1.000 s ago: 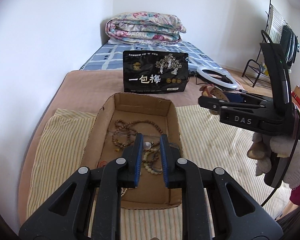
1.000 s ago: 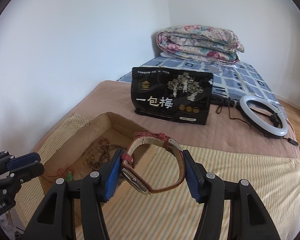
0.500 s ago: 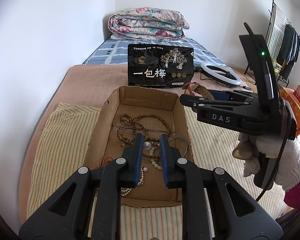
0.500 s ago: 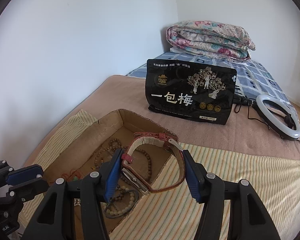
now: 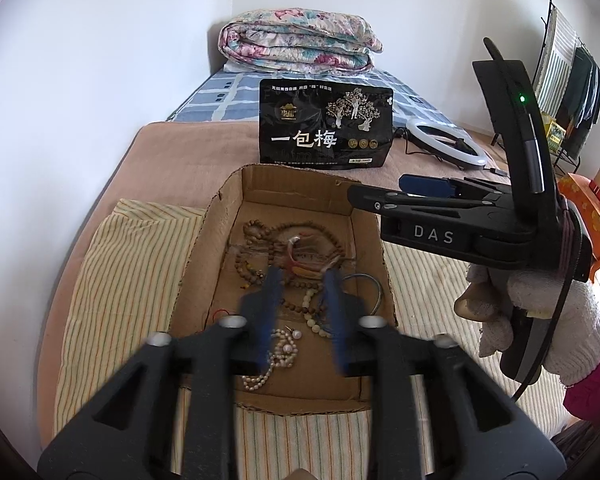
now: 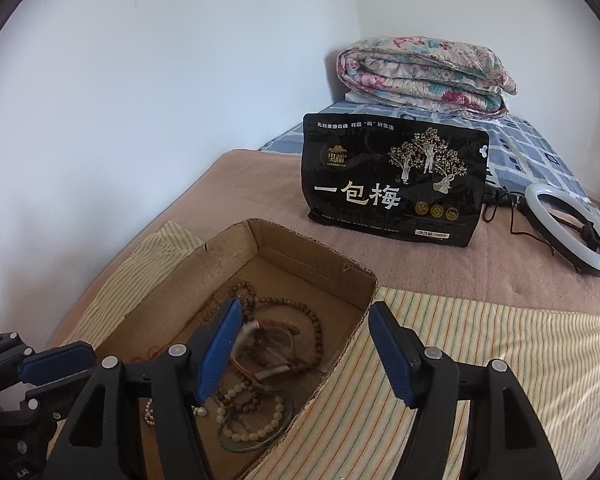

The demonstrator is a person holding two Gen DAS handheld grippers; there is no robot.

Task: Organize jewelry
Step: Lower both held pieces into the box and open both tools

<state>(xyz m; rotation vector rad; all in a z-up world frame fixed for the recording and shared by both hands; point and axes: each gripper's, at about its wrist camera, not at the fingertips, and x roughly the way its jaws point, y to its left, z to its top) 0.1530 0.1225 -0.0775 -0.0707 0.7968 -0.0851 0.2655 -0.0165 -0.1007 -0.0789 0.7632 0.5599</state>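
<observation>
- The right gripper (image 6: 304, 350) hangs over the near right corner of the cardboard box (image 6: 312, 254), its jaws spread wide with nothing between them. A red-strapped watch (image 6: 266, 338) lies blurred in the box just beneath, on top of the beads.
- The left gripper (image 5: 298, 304) hovers over the near end of the box, jaws parted and empty; its tips are smeared, so exactly how wide they stand is hard to read.
- The likely trouble is tangling: the wooden bead strands (image 5: 296, 248), the pale bead bracelet (image 6: 252, 412), the pearl string (image 5: 278, 356) and a thin blue-grey bangle (image 5: 370, 292) overlap in one heap, so a pinch on one piece would probably drag its neighbours.
- The box is light, soft-walled corrugated card with a ragged edge, sitting on a striped cloth (image 5: 132, 280) over the bed (image 5: 180, 152). A snagged strand or a jaw knocking the wall could shift or tip it.
- Round, hard beads are prone to slip from flat blue pads, and the bangle is thin enough to escape a shallow grip.
- The two tools are close together over one small box, so they may collide.
</observation>
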